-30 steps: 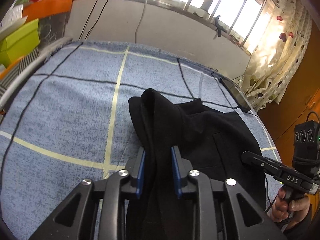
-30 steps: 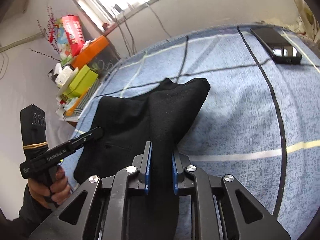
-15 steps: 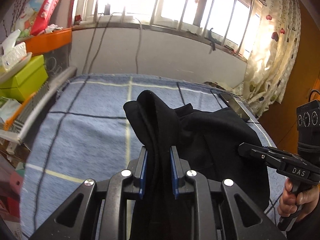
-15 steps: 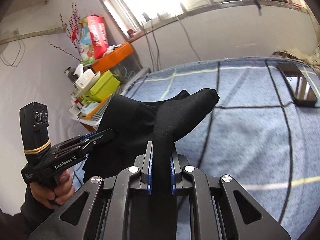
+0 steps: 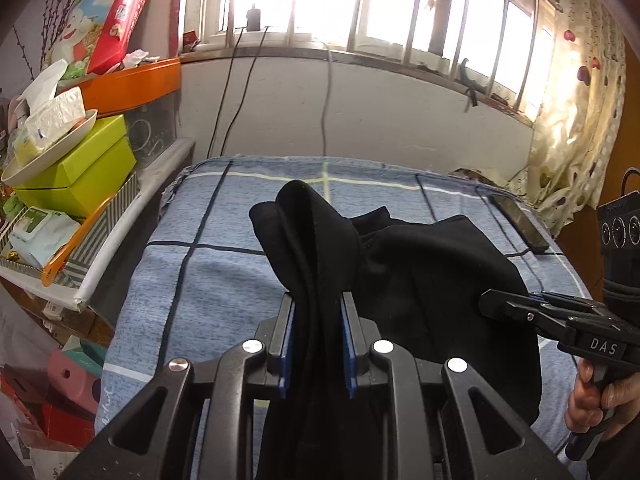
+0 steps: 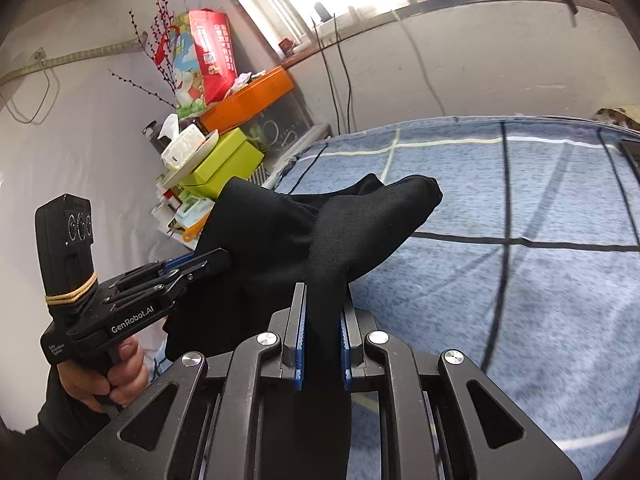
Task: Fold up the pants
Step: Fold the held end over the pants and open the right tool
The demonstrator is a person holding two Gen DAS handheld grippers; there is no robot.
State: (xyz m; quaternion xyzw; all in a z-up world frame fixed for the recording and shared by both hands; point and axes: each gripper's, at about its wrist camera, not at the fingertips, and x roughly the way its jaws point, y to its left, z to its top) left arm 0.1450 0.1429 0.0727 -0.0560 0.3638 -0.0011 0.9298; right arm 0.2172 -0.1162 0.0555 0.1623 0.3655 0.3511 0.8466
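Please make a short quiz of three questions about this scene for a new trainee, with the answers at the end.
1. True or false: the left gripper and the right gripper are both shut on the black fabric pants.
2. On what do the pants partly rest? A) a bare wooden floor B) a blue checked bed cover C) a white plastic chair
3. What dark flat thing lies near the bed's edge on the curtain side in the left wrist view?

Key:
1. True; cloth is pinched between each pair of blue pads.
2. B.
3. A dark flat phone, apart from the pants.
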